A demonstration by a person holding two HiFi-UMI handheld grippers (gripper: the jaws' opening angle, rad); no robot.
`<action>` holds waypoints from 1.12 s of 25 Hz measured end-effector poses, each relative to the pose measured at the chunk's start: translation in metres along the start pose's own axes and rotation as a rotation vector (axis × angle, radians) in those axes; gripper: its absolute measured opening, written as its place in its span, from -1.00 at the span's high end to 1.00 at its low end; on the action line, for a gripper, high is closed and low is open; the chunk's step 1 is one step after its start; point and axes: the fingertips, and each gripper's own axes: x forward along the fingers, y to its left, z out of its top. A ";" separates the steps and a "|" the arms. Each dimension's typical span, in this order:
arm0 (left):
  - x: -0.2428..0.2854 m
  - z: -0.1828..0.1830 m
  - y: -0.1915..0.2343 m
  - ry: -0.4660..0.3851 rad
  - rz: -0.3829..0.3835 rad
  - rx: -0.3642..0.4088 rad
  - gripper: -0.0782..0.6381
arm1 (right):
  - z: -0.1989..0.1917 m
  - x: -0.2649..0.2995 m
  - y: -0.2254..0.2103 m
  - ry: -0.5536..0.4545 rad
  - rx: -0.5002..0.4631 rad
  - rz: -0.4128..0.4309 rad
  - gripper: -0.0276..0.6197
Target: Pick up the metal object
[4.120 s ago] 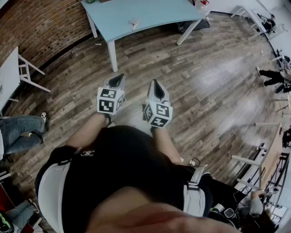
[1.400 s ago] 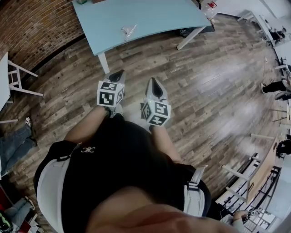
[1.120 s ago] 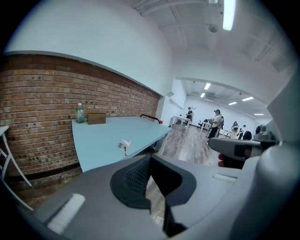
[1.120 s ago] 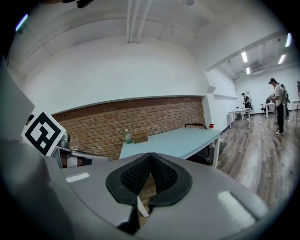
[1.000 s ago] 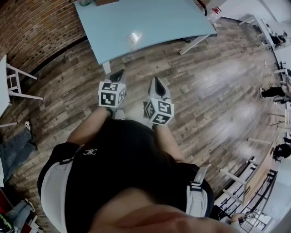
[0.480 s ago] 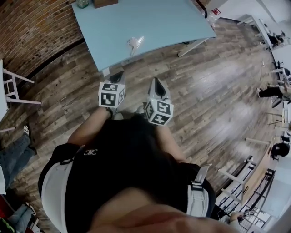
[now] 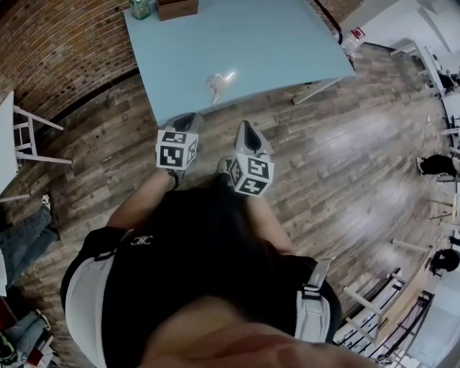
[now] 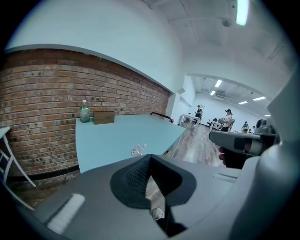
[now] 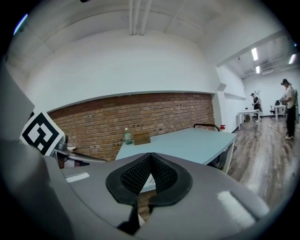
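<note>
A small shiny metal object [image 7: 219, 83] lies near the front edge of the light blue table [image 7: 273, 43]; the left gripper view shows the metal object [image 8: 138, 150] ahead over the jaws. My left gripper [image 7: 188, 121] is held above the floor just short of the table edge, jaws shut and empty. To its right, at about the same height, my right gripper [image 7: 245, 129] is also shut with nothing in it. In the right gripper view the table [image 9: 197, 143] stretches ahead.
A green bottle [image 7: 140, 8] and a wooden box [image 7: 177, 7] stand at the table's far side by the brick wall [image 7: 50, 50]. A white chair [image 7: 29, 140] stands at the left. People stand far off on the right [image 7: 435, 164].
The table and the metal object have come nearer and lower in the head view as I walked toward them. Both grippers stayed shut and kept their pose.
</note>
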 end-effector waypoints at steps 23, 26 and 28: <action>0.114 0.058 0.013 0.088 0.241 -0.045 0.78 | 0.055 0.149 -0.070 0.042 0.009 0.269 0.87; 0.124 0.063 0.013 0.092 0.280 -0.045 0.77 | 0.060 0.161 -0.082 0.047 0.014 0.290 0.87; 0.130 0.064 0.012 0.100 0.295 -0.049 0.75 | 0.062 0.166 -0.090 0.051 0.025 0.301 0.87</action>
